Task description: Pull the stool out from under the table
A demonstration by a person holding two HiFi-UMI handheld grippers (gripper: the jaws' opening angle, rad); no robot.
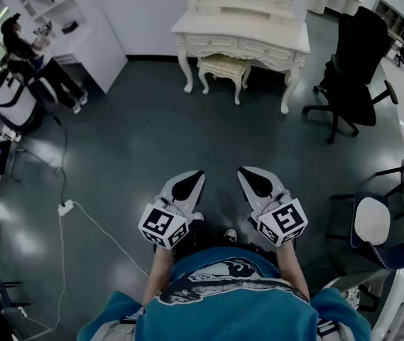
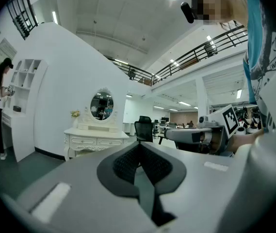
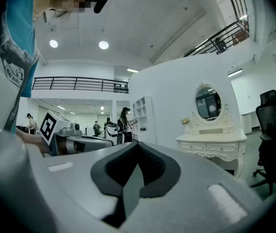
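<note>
The floor [image 1: 130, 155] looks smooth and a little glossy, with pale reflections of light. The table [image 1: 241, 30] and the stool [image 1: 223, 68] look like cream painted wood with carved edges. The left gripper [image 1: 191, 177] and the right gripper [image 1: 248, 172] have matt grey plastic shells, and their pads [image 2: 123, 166] are black with a fine rough texture.

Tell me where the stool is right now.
In the head view, the stool sits at top centre, tucked partly under the white dressing table between its front legs, with the black office chair off to its right.
</note>
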